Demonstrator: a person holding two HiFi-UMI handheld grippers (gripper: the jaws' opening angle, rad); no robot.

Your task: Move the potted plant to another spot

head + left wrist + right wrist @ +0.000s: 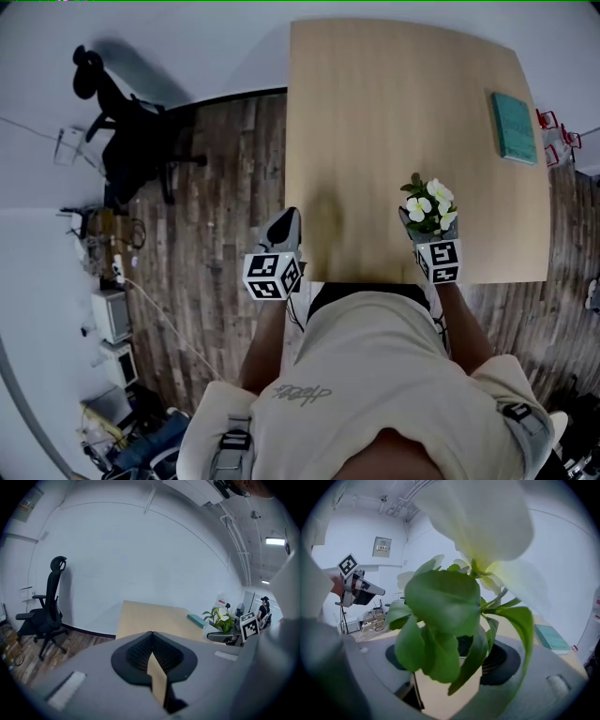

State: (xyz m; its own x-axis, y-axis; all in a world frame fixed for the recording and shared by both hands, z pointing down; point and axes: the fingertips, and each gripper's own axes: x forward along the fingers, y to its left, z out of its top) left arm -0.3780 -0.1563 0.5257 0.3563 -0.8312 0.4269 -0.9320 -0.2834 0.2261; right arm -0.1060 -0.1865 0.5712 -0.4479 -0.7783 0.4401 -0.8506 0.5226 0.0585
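Observation:
The potted plant [429, 208] has white flowers and green leaves. It hangs over the front right part of the light wooden table [375, 112], with my right gripper [427, 228] shut on its pot. In the right gripper view the leaves [440, 620] and a big white bloom fill the frame, and the pale pot [445, 688] sits between the grey jaws. My left gripper [284, 225] is at the table's front left corner, its jaws closed to a point with nothing in them. From the left gripper view the plant [220, 618] shows off to the right.
A teal book [514, 127] lies near the table's far right edge. A black office chair [122, 131] stands on the wood floor to the left, with boxes and cables [108, 309] along the wall. Red items [553, 131] sit past the table's right edge.

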